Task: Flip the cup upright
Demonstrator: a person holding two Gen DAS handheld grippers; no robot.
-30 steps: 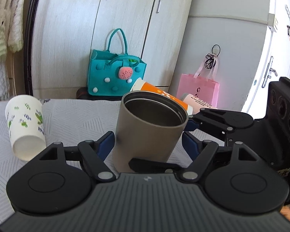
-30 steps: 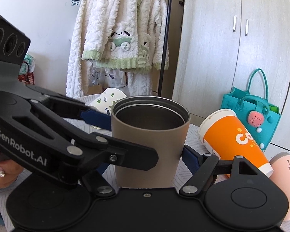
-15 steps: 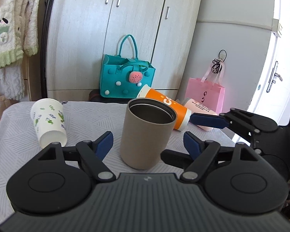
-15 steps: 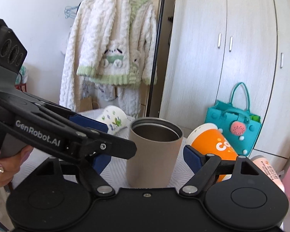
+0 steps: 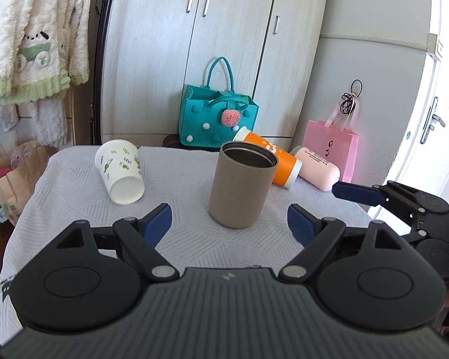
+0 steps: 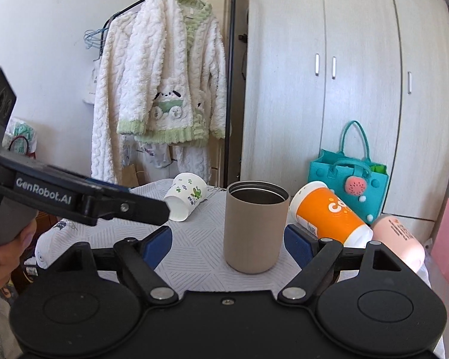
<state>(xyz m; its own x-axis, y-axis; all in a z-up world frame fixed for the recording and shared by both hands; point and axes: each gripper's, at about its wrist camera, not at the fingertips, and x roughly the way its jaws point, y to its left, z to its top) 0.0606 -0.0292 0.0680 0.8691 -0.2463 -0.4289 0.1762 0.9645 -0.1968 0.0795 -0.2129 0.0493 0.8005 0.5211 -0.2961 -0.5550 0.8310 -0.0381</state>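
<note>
A tan metal cup [image 5: 241, 187] stands upright on the table, open end up; it also shows in the right wrist view [image 6: 254, 227]. My left gripper [image 5: 229, 224] is open and empty, pulled back short of the cup. My right gripper [image 6: 228, 243] is open and empty, also short of the cup. A white cup with green prints [image 5: 119, 173] lies on its side at the left. An orange cup [image 5: 269, 158] and a pink cup [image 5: 315, 169] lie on their sides behind the tan cup.
The table [image 5: 74, 179] has a white patterned cloth. A teal felt bag [image 5: 217, 116] and a pink paper bag [image 5: 329, 146] stand behind the table by the wardrobe. A white robe [image 6: 164, 95] hangs on a rack at the left.
Both grippers have let go of the tan cup and drawn back from it. The cup stays standing upright on the table.
</note>
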